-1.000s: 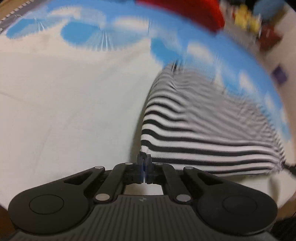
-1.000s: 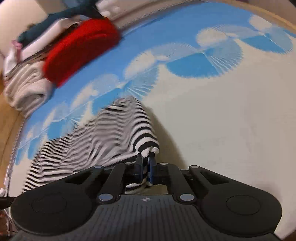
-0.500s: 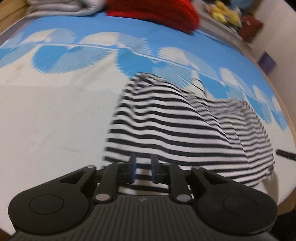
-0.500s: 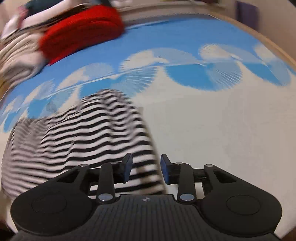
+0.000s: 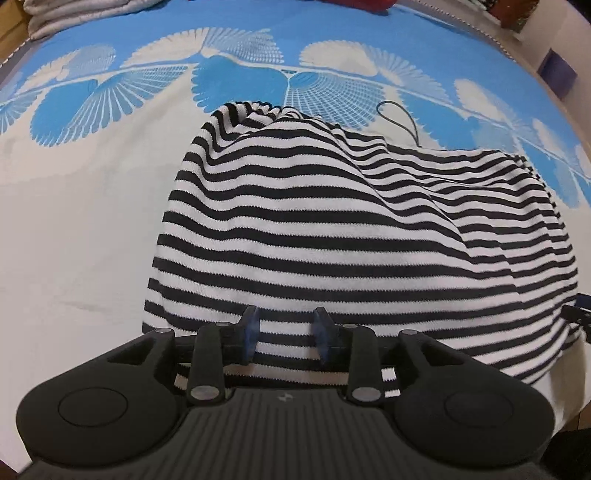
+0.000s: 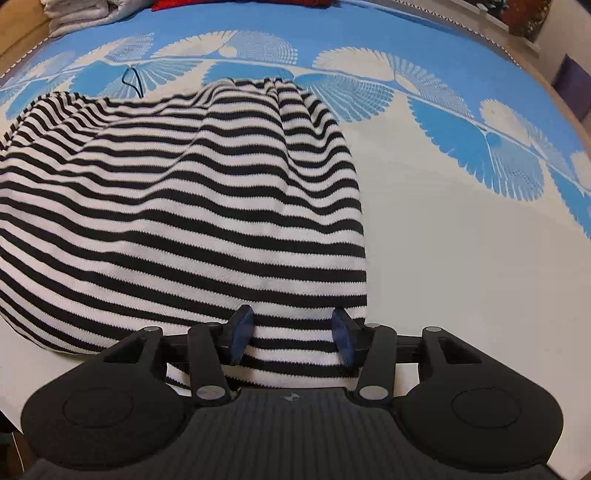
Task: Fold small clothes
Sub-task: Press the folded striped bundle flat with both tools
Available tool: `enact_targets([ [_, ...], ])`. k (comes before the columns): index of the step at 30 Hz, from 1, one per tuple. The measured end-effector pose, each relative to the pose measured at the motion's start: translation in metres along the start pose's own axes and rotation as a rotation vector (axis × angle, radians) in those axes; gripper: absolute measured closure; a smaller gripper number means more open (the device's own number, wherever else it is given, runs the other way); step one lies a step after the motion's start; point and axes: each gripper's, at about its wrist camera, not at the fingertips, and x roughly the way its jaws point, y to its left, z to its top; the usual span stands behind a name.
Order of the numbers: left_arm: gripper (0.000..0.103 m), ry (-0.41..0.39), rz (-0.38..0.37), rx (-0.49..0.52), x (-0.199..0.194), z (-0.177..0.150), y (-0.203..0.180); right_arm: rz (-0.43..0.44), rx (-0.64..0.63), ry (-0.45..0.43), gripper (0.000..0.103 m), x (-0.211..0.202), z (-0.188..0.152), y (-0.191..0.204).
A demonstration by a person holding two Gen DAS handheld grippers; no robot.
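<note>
A black-and-white striped garment [image 5: 332,229] lies folded in a rumpled heap on the blue-and-white patterned cloth [image 5: 74,206]. My left gripper [image 5: 285,338] hovers over the garment's near left edge; its jaws are opening and the pads press on nothing. In the right wrist view the same striped garment [image 6: 184,206] fills the left half. My right gripper [image 6: 291,341] stands over its near right corner, jaws opening, fabric below them but not pinched. A thin black cord loop [image 5: 400,118] pokes out at the garment's far edge.
Folded grey-white cloths [image 6: 85,14] and a red item [image 6: 236,3] lie at the far edge of the surface. A dark purple box [image 5: 557,68] stands beyond the right rim. The other gripper's tip [image 5: 580,306] shows at the left wrist view's right edge.
Both grippers went from shut to open, the right one letting go of the striped fabric. Both moved over the garment's near edge, and it now lies settled and folded.
</note>
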Motion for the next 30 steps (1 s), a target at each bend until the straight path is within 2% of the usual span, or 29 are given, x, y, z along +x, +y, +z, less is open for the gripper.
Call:
enact_targets([
  [4, 0.067, 0.004, 0.010, -0.024, 0.002, 0.004, 0.000, -0.001, 0.069, -0.093, 0.054, -0.015, 0.007, -0.011],
  [6, 0.067, -0.021, 0.007, -0.041, -0.003, 0.007, -0.002, 0.005, 0.111, -0.135, 0.054, -0.020, 0.010, -0.018],
  [8, 0.067, -0.075, -0.026, -0.062, -0.012, 0.011, -0.005, 0.015, 0.159, -0.150, 0.054, -0.020, 0.014, -0.026],
  [11, 0.067, -0.136, -0.106, -0.099, -0.019, 0.018, -0.009, 0.034, 0.206, -0.120, 0.054, -0.012, 0.020, -0.031],
  [13, 0.067, -0.131, -0.136, -0.115, -0.014, 0.024, -0.014, 0.026, 0.216, -0.082, 0.054, -0.003, 0.022, -0.033],
  [15, 0.067, -0.099, -0.123, -0.119, 0.001, 0.031, -0.017, 0.001, 0.218, -0.037, 0.054, 0.008, 0.024, -0.032],
  [18, 0.067, -0.032, -0.012, -0.125, 0.032, 0.038, -0.016, -0.024, 0.241, 0.010, 0.048, 0.020, 0.027, -0.036],
  [21, 0.066, -0.029, -0.033, -0.207, 0.040, 0.042, -0.003, -0.033, 0.274, 0.020, 0.046, 0.023, 0.030, -0.037],
  [24, 0.067, -0.055, -0.036, -0.220, 0.028, 0.043, 0.002, -0.042, 0.283, 0.022, 0.046, 0.023, 0.030, -0.034],
  [27, 0.068, -0.122, -0.099, -0.206, 0.002, 0.039, 0.003, -0.040, 0.309, -0.021, 0.047, 0.013, 0.032, -0.035],
  [30, 0.067, -0.139, -0.183, -0.162, -0.019, 0.030, -0.002, -0.005, 0.359, -0.081, 0.047, -0.004, 0.031, -0.038],
])
